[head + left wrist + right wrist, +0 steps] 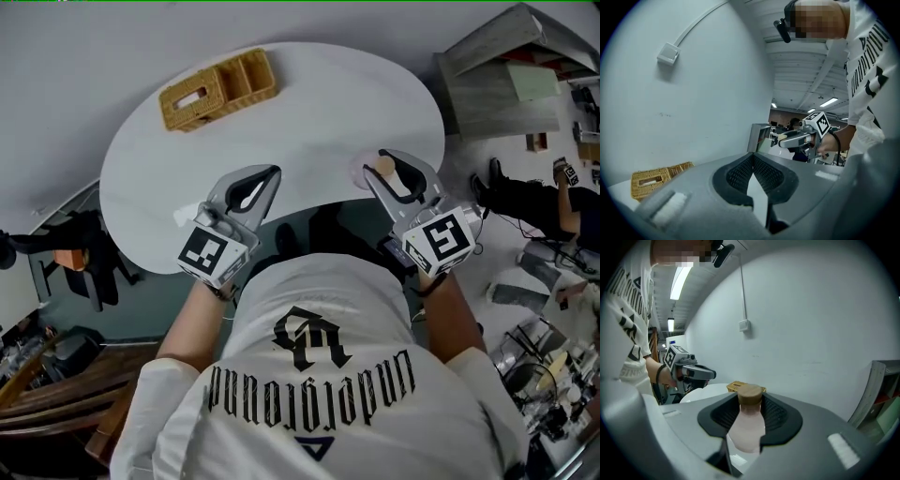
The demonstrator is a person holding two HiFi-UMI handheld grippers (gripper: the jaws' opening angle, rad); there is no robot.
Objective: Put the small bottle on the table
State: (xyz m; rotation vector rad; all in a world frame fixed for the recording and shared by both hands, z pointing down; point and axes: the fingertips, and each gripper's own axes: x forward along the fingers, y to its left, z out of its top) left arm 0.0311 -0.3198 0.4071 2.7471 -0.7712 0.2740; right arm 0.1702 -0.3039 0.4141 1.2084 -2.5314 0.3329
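Right gripper (380, 169) in my hand is clamped on the bottle (747, 427), with a pad on each side of the pale pink body below the brown cap (751, 393). The bottle stands upright in the jaws, its long axis vertical and the cap on top. From my head view I look almost straight down on the cap. It sits over the near right part of the white table (309, 103), close to the edge. I cannot tell whether its base touches the tabletop.

Left gripper (270, 172) hovers over the near edge to the left, well apart from the bottle. Its jaw tips are together, with nothing between them.

At the far left of the table lies a wicker basket (217, 89), well away from both grippers. A grey cabinet (506, 75) stands off the table's right end.
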